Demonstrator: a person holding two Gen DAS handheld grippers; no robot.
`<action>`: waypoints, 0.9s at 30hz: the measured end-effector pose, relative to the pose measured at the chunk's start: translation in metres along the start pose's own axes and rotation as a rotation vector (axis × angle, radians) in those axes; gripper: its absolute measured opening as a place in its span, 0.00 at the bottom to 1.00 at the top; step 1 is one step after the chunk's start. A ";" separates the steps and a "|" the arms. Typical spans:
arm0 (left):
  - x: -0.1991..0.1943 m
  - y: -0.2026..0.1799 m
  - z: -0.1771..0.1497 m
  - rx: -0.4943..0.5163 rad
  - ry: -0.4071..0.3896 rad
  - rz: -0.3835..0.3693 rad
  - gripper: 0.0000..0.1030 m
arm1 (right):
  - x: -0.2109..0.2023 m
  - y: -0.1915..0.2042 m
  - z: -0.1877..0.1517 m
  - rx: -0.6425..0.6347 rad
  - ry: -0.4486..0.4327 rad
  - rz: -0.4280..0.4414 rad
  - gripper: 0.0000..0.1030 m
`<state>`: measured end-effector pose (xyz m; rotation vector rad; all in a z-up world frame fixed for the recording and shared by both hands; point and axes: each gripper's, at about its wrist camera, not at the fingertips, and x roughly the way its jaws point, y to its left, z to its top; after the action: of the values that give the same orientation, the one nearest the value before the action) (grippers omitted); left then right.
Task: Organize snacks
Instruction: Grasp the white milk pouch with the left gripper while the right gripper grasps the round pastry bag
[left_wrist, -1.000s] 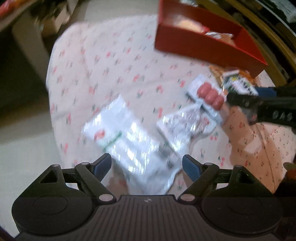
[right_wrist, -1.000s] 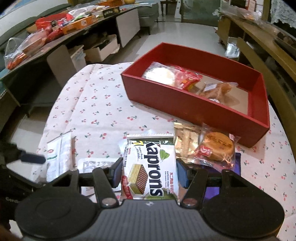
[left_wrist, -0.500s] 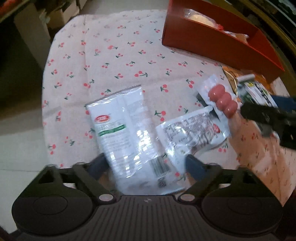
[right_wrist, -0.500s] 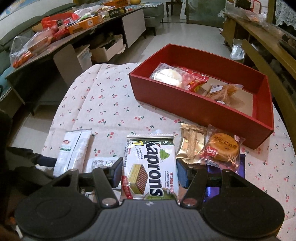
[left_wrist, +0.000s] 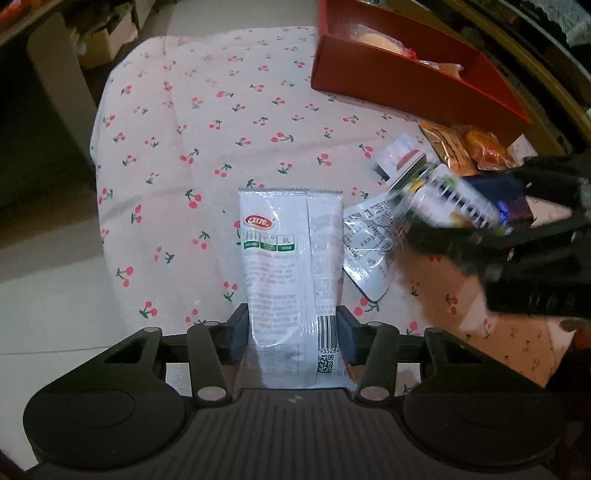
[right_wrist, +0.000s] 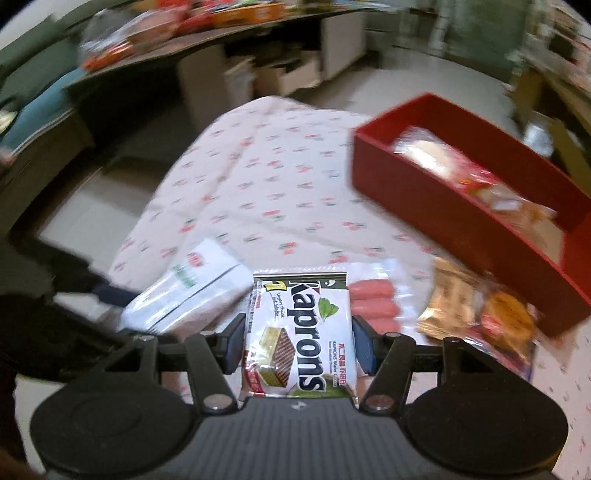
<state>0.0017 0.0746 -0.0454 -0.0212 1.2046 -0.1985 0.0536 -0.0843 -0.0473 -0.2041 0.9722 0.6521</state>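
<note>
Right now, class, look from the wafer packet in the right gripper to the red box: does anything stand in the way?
Nothing visible blocks it. The Kaprons wafer packet sits between the right gripper fingers, and the red box lies up and to the right. The sausage pack and bronze wrapper lie flat on the tablecloth.

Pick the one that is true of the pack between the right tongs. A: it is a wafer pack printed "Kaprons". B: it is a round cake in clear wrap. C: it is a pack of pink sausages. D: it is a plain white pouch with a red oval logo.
A: the wafer pack reading "Kaprons" sits between the blue pads of the right tongs, with the sausages lying beside it on the tablecloth.
</note>
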 end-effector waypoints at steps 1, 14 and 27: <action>0.000 0.003 0.000 -0.012 -0.001 -0.009 0.56 | 0.005 0.004 0.002 -0.024 0.010 0.013 0.65; -0.002 0.002 0.005 -0.028 -0.033 -0.090 0.54 | -0.001 0.002 -0.007 0.002 -0.006 -0.018 0.64; 0.023 -0.028 0.020 0.075 -0.021 0.026 0.60 | -0.035 -0.060 0.008 0.154 -0.158 -0.140 0.64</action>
<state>0.0240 0.0417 -0.0565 0.0571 1.1748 -0.2202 0.0809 -0.1434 -0.0216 -0.0819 0.8439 0.4552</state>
